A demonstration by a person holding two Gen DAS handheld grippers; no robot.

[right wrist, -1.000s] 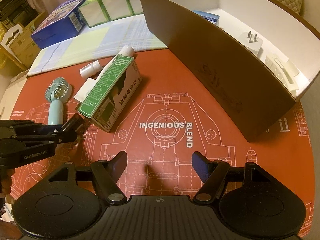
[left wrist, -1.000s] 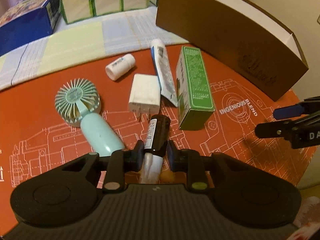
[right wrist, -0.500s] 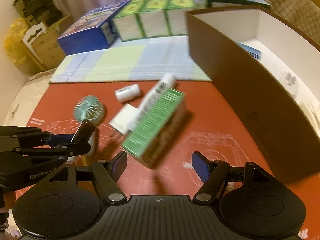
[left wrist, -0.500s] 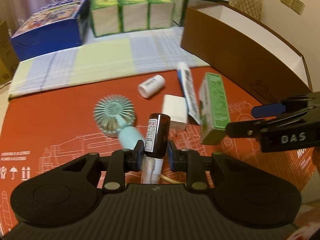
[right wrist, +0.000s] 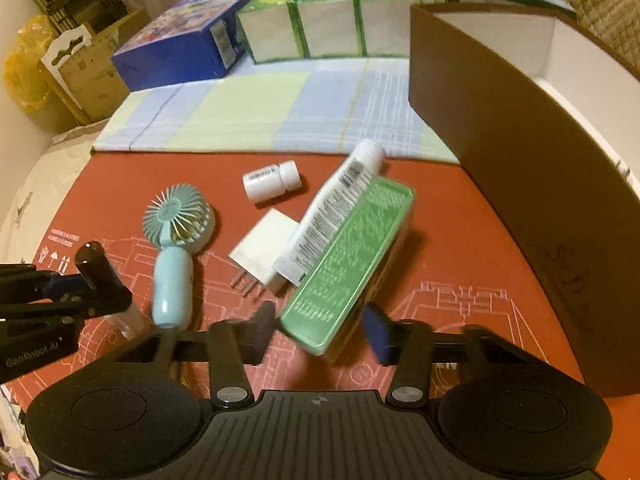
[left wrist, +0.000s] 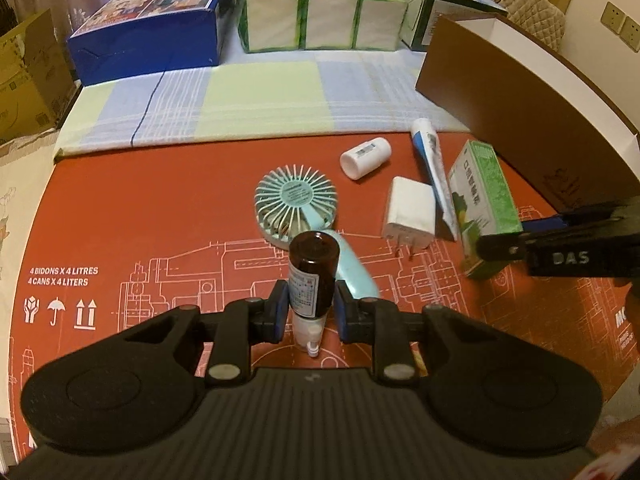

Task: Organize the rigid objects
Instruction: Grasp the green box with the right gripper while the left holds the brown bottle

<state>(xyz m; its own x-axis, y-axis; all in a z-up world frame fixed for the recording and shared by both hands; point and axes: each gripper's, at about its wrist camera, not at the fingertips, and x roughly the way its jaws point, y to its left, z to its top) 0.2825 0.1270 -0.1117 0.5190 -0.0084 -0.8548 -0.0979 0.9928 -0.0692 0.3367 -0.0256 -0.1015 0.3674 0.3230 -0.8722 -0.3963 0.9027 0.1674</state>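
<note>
My left gripper [left wrist: 308, 308] is shut on a brown spray bottle [left wrist: 311, 276] and holds it above the red mat; the bottle also shows in the right wrist view [right wrist: 98, 270]. My right gripper [right wrist: 320, 326] is open, its fingers on either side of the near end of the green box [right wrist: 352, 264], which lies on the mat; whether they touch it I cannot tell. On the mat lie a mint hand fan [left wrist: 296, 200], a white charger [left wrist: 410, 212], a white tube [left wrist: 434, 168] and a small white bottle [left wrist: 366, 158].
A brown box with white inside [right wrist: 520, 128] stands at the right. A checked cloth [left wrist: 260, 100] lies behind the mat [left wrist: 160, 208]. Green packs [left wrist: 320, 12] and a blue box [left wrist: 152, 28] stand at the back.
The left gripper has lifted the brown bottle up and back from the mat. The right gripper has moved left to the green box and its fingers have narrowed around the box end.
</note>
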